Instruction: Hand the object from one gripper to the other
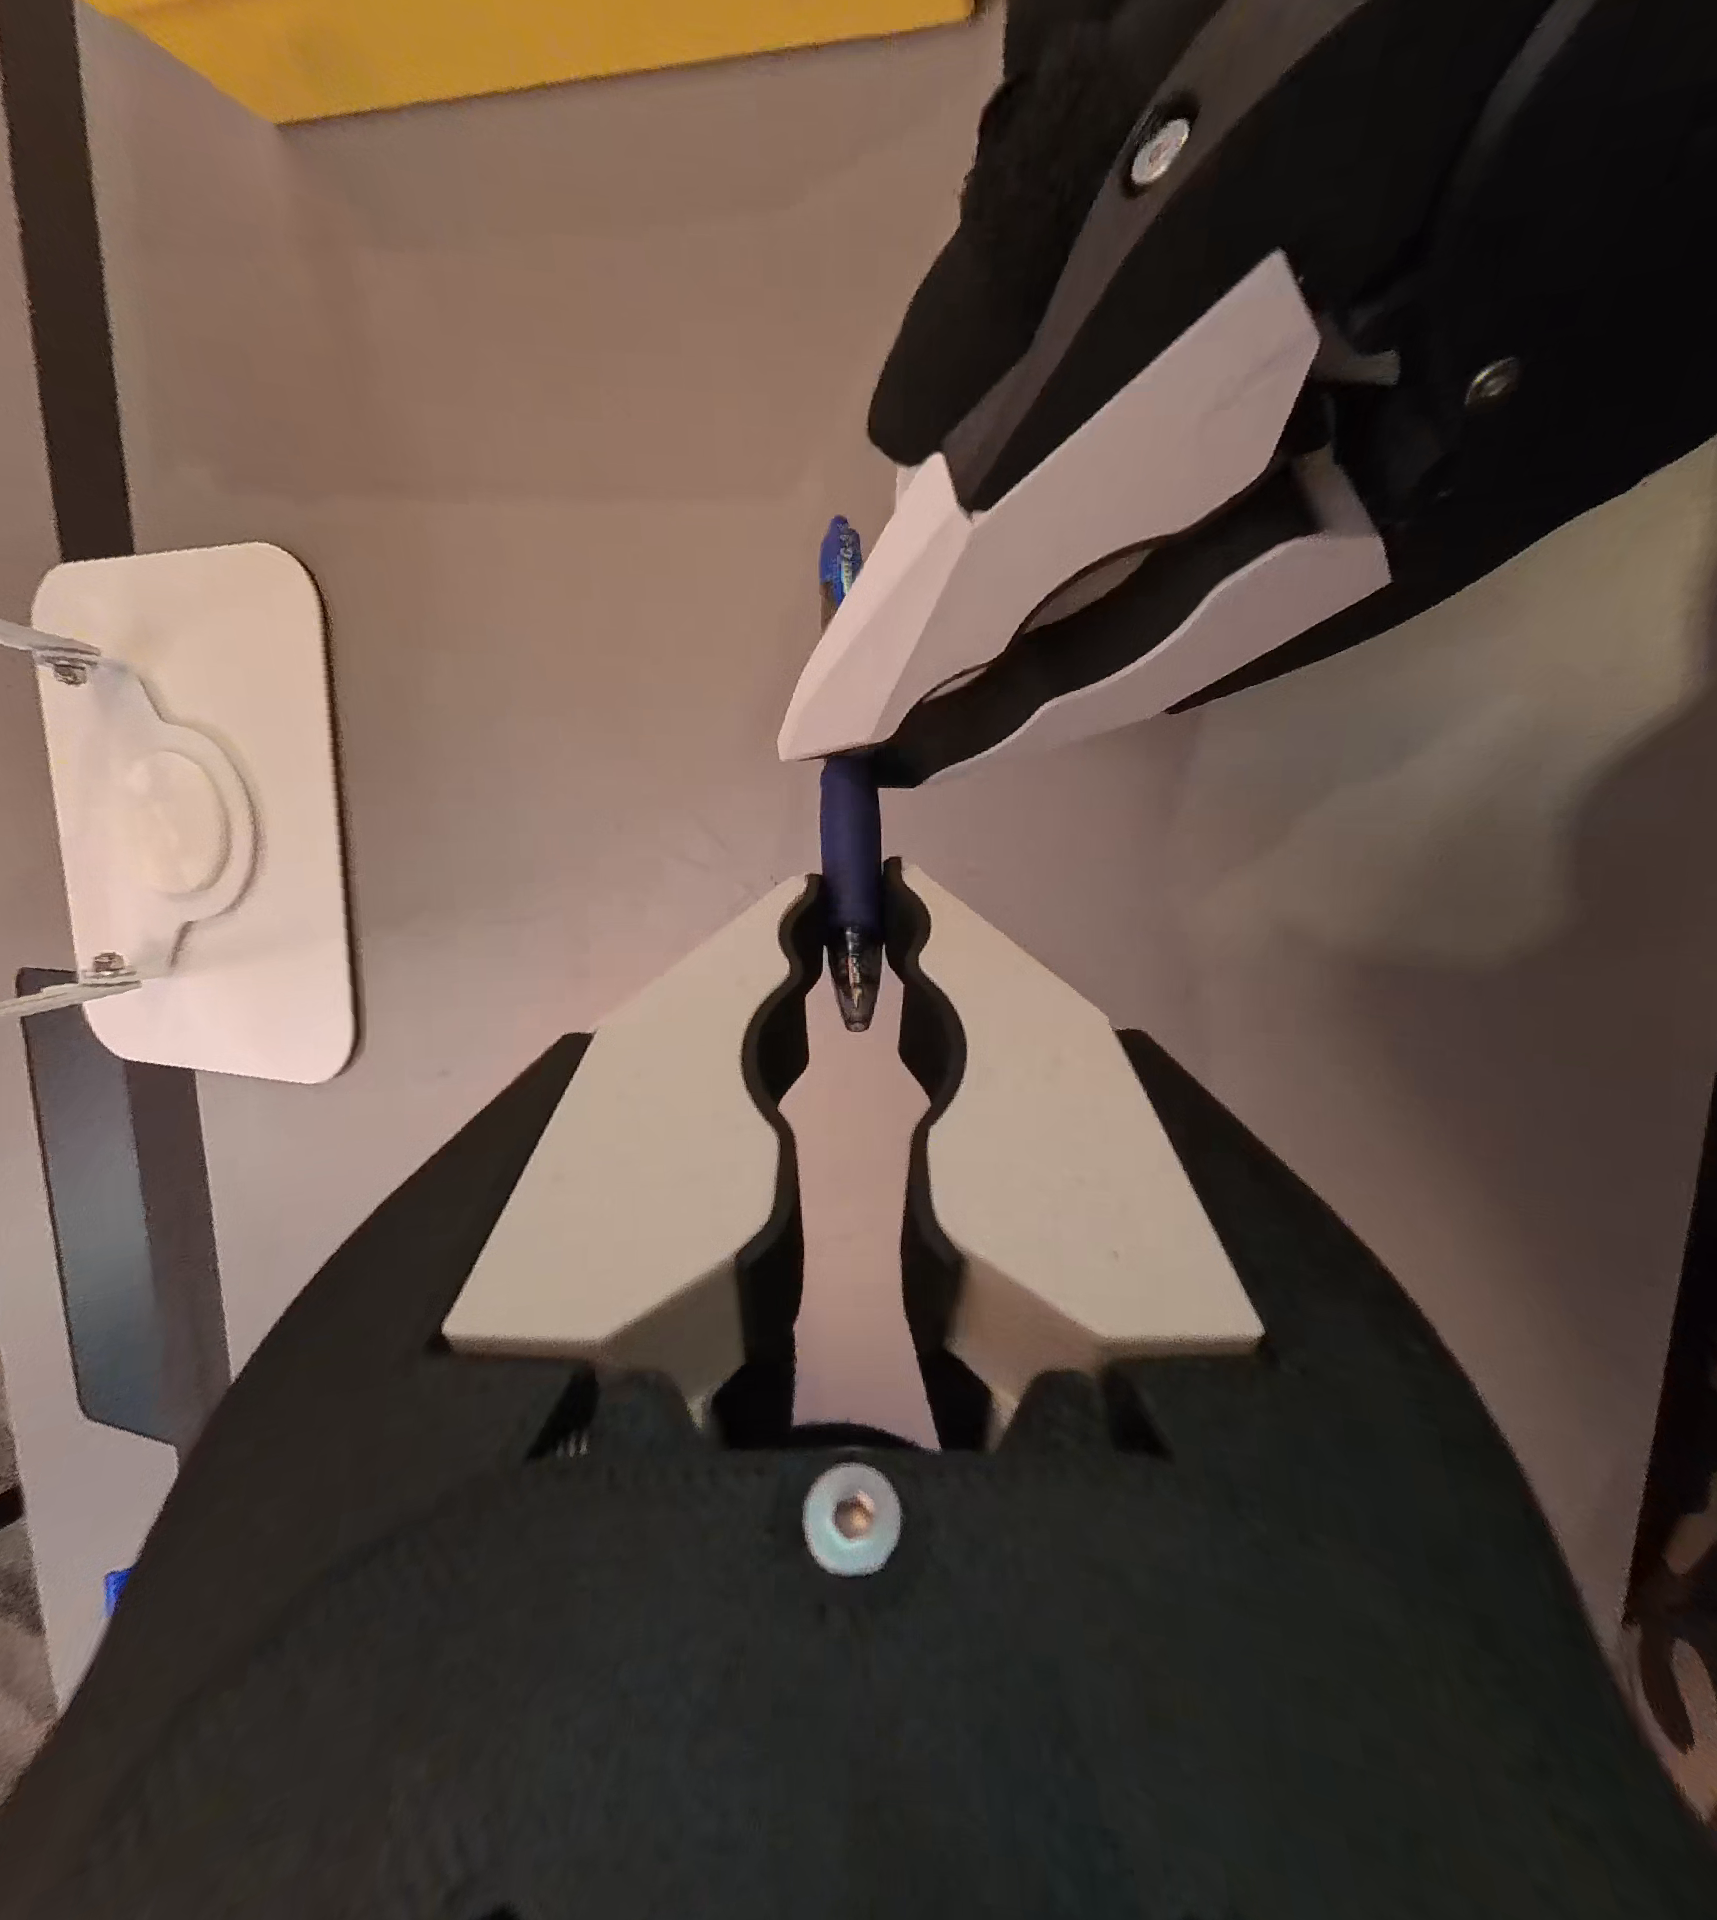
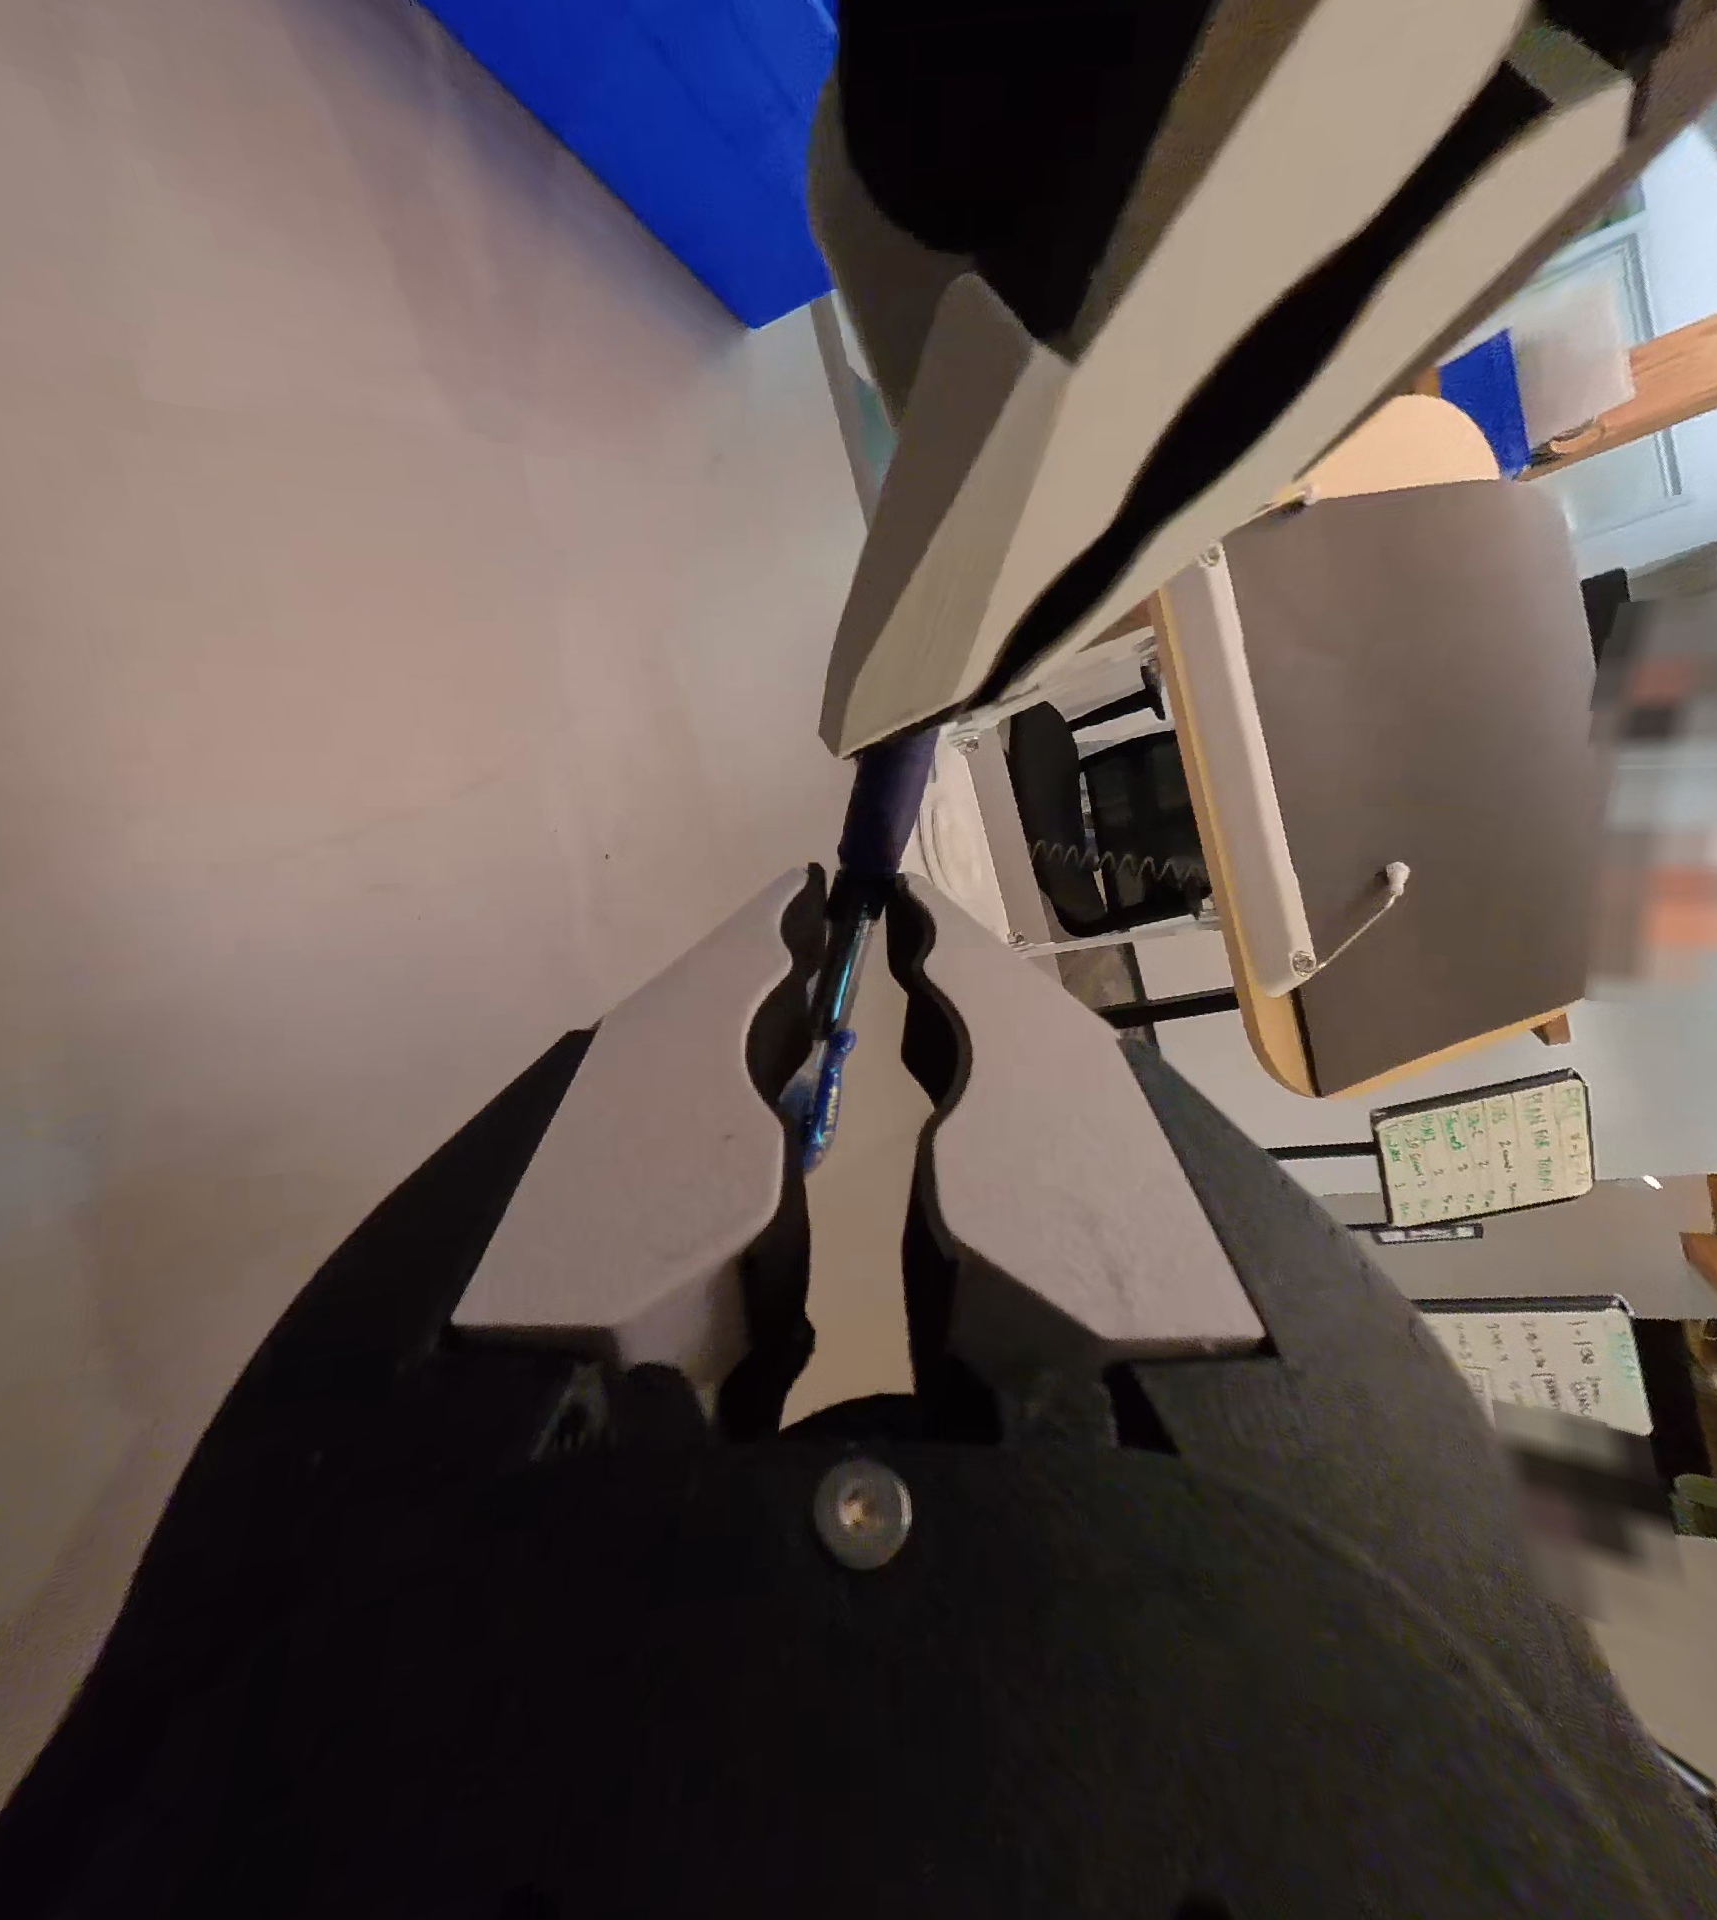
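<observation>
Both tongs are clamped on the pen at once, mid-air. In the left wrist view, the left tongs pinch the pen at the lower end of its dark blue grip, right at the fingertips. The clear tip section with the point pokes back between the two fingers toward the camera. The pen stands about upright in this view. The right tongs come in from the upper right, tilted down, closed on the pen just above the grip. The pen's blue top end shows behind the near white finger.

In the right wrist view, the right tongs hold the pen at the fingertips, on the black part just below the grip. The clear barrel and blue clip end run back between the fingers, leaning to the left one. The left tongs reach in from the upper right and cover the far end of the grip.

Behind: pale tabletop, a white plate on clear brackets at left, a blue block, whiteboards at right.
</observation>
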Demonstrator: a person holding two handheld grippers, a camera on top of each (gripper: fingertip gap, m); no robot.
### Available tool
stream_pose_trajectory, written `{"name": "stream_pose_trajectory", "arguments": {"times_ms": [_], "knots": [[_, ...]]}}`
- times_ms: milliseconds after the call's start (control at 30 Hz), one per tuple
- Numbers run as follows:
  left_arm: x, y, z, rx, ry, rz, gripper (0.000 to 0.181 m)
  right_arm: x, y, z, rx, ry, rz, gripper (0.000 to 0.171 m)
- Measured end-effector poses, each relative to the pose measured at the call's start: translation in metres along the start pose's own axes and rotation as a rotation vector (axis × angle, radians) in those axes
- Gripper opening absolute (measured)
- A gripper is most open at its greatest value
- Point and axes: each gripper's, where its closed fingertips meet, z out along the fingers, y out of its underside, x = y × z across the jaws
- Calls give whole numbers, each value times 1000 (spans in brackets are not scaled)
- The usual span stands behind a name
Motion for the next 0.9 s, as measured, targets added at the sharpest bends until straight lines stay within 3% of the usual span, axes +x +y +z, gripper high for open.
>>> {"name": "stream_pose_trajectory", "arguments": {"times_ms": [167, 233, 400, 500, 633, 733, 900], "knots": [[-9, -19, -15, 142, -29, -30, 10, 20, -2, -6, 89, 1, 191, 7], [-17, -29, -25, 227, -58, -58, 33, 28, -3, -9, 129, -7, 291, 8], [-32, -46, -55, 488, -112, -147, 52, 51, -9, -20, 325, -96, 710, 7], [-28, -48, -62, 640, -37, -244, 51, 68, -8, -29, 470, -170, 984, 8], [-21, -35, -35, 649, -17, -275, 53, 87, -9, -44, 674, -242, 1240, 7], [-7, -39, -20, 697, 73, -308, 50, 97, -15, -58, 824, -279, 1324, 7], [12, -56, -23, 860, 256, -363, 37, 97, -22, -62, 897, -341, 1367, 7]]}}
